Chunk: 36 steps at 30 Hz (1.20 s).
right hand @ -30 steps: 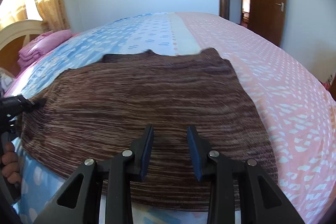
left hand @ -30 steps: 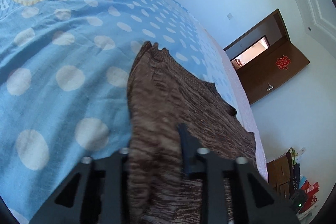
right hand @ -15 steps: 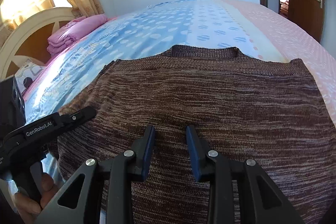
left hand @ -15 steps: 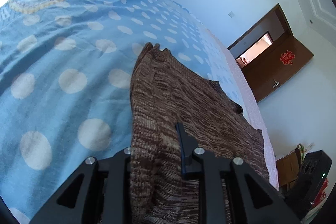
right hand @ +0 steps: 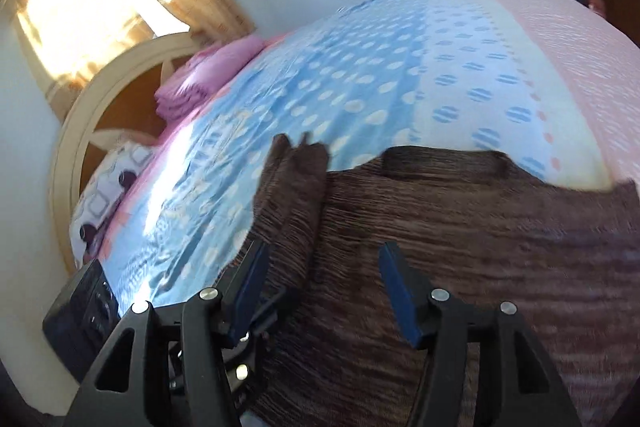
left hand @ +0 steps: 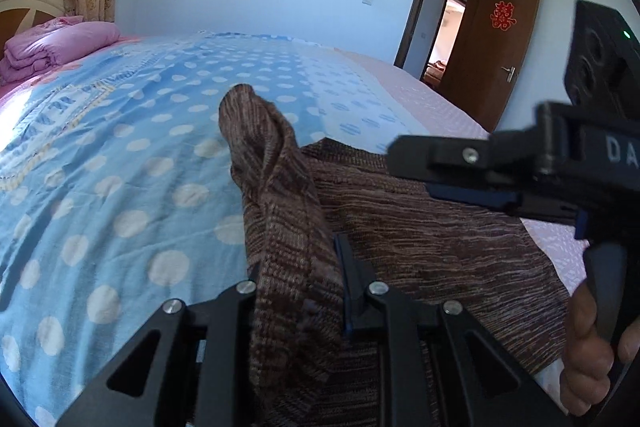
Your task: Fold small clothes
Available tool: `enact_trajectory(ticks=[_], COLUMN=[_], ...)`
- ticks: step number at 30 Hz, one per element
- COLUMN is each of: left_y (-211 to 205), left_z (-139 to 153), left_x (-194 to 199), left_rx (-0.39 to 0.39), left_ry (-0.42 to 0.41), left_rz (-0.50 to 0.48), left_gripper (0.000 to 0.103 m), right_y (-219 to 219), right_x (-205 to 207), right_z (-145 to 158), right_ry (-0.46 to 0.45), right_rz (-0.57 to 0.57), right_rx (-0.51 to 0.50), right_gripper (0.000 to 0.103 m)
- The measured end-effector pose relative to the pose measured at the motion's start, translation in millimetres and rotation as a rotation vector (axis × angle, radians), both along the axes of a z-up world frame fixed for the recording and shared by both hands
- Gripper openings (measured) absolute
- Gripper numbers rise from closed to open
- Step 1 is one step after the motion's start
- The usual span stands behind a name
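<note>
My left gripper [left hand: 298, 287] stays clamped on the brown sweater's [left hand: 420, 239] sleeve [left hand: 272, 163], now lifted; my right gripper's [right hand: 320, 291] jaws are opening, empty, so the fold can begin.

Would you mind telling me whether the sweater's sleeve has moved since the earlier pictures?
Yes. The sleeve, clamped in the left gripper, has swung off the blue bedspread toward the sweater's body.

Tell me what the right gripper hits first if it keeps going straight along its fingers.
Probably the brown sweater: the right gripper, its jaws opening with nothing pinched between them, points down onto the knit spread over the bed. Depth is unclear.
</note>
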<state>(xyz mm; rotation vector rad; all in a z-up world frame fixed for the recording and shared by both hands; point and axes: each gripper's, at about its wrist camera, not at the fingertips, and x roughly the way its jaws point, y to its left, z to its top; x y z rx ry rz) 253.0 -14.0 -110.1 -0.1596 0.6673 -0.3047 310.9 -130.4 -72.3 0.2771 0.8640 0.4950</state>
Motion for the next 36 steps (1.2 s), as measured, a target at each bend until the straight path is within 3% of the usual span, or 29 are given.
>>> enact_trajectory(ticks=[3, 7, 12, 14, 15, 19, 25, 32, 36], left_y=[4, -1, -4, -1, 1, 6, -16, -85, -132], left_z=[-3, -5, -6, -7, -7, -7, 13, 43, 42], left_x=[5, 7, 7, 9, 9, 10, -4, -22, -28], left_rx=[-0.018, -0.003, -0.011, -0.027, -0.039, -0.079, -0.027, 0.020, 0.027], left_ry=[0.019, 0.013, 0.006, 0.008, 0.009, 0.018, -0.038, -0.082, -0.070], left_rz=[-0.007, -0.022, -0.033, -0.037, -0.040, -0.056, -0.125, -0.263, -0.343], left_gripper=[0.022, 0.022, 0.022, 0.022, 0.022, 0.022, 0.022, 0.022, 0.022], right_y=[22, 42, 67, 68, 67, 42, -7, -82, -130], right_x=[26, 55, 77, 76, 76, 68, 51, 29, 23], right_z=[-7, -23, -32, -27, -27, -23, 5, 33, 28], right_ry=[0.051, 0.152, 0.157, 0.079, 0.076, 0.061, 0.015, -0.024, -0.002], right_rz=[0.079, 0.133, 0.188, 0.158, 0.148, 0.069, 0.005, -0.061, -0.116], right_rx=[-0.014, 0.047, -0.058, -0.126, -0.135, -0.093, -0.024, -0.069, -0.085], right_gripper=[0.070, 0.070, 0.070, 0.042, 0.009, 0.009, 0.009, 0.008, 0.008])
